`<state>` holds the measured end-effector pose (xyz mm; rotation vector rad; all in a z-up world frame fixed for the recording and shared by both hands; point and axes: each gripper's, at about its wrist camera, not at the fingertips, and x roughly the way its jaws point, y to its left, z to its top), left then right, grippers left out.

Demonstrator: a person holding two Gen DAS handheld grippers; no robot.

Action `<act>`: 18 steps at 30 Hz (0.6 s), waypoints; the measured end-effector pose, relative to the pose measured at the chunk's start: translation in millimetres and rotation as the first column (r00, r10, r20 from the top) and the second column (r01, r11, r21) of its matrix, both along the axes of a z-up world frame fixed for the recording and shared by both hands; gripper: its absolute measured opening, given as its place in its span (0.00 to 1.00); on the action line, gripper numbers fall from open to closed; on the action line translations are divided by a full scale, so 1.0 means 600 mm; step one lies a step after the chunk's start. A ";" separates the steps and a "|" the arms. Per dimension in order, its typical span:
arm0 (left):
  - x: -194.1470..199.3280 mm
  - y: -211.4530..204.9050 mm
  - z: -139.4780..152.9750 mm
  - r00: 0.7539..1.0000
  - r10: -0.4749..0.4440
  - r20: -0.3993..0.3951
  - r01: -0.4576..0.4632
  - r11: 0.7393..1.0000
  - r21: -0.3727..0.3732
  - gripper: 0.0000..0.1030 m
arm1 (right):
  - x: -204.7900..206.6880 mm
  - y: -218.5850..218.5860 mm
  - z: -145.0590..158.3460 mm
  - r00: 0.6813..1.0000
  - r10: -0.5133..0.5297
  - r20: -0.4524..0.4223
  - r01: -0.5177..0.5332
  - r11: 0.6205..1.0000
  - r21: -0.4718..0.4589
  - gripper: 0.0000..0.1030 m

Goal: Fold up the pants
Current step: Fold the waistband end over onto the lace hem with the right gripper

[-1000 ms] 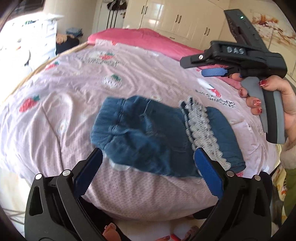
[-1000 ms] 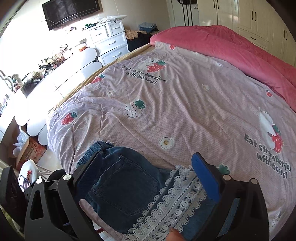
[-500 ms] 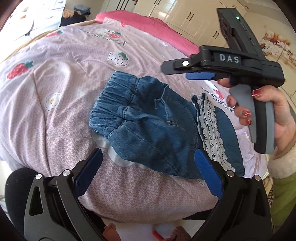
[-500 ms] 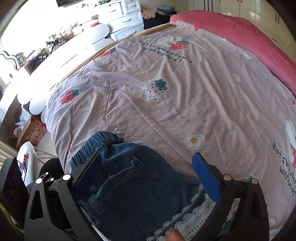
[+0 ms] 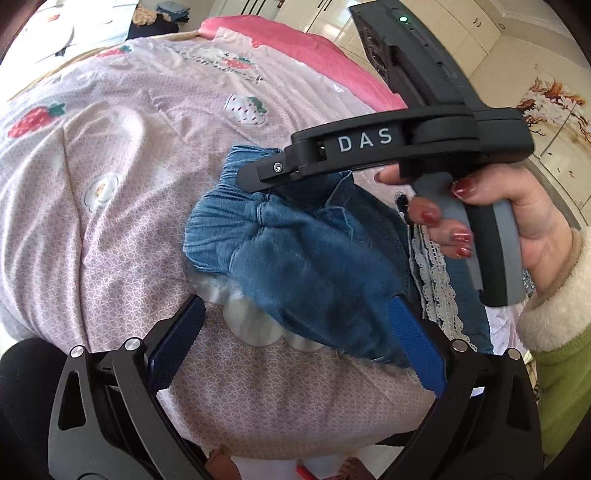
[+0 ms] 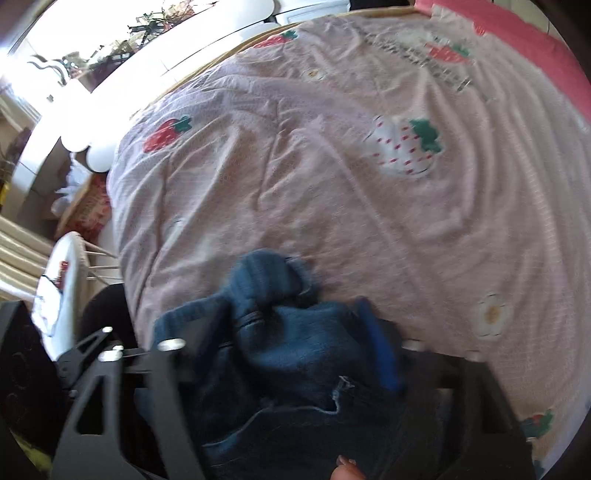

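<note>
The pants are small blue denim ones with an elastic, gathered waistband and a band of white lace trim across the leg. They lie bunched near the front edge of the bed, on the pink strawberry-print quilt, waistband toward the middle of the bed and lace end toward my right.

My right gripper sits over the waistband end. Its jaws have just been closing, and denim is bunched up between them: in the right wrist view the fabric fills the gap from the black left finger to the blue pad on the right. That view is motion-blurred, so I cannot tell for certain that both pads are pressing firmly, but the cloth is gathered and humped between them. From the left wrist view, the right gripper's black nose rests on the waistband, and my right hand wraps its grey handle, with a cream fleece cuff and green sleeve behind.

My left gripper is held low over the near edge of the pants with its jaws wide apart. The right blue pad overlaps the lower denim edge; whether it touches I cannot tell. The left pad stands over bare quilt.

Beyond the quilt lies a pink blanket along the far side of the bed, with cream wardrobe doors behind.
</note>
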<state>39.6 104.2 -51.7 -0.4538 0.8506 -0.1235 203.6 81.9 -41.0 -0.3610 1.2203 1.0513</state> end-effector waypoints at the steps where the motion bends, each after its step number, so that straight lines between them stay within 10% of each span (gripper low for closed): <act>1: 0.003 0.001 -0.002 1.000 0.001 0.003 -0.001 1.000 -0.005 0.91 | -0.003 -0.002 0.002 1.000 0.006 0.006 -0.006 1.000 0.006 0.41; 7: 0.012 0.003 -0.001 1.000 0.012 0.024 -0.011 1.000 -0.023 0.90 | 0.001 -0.047 0.038 0.999 -0.014 -0.035 0.018 0.993 0.113 0.31; 18: 0.038 -0.026 0.040 0.994 -0.043 0.104 0.047 0.998 -0.034 0.48 | -0.011 -0.122 0.107 0.999 -0.037 -0.002 0.036 0.974 0.225 0.31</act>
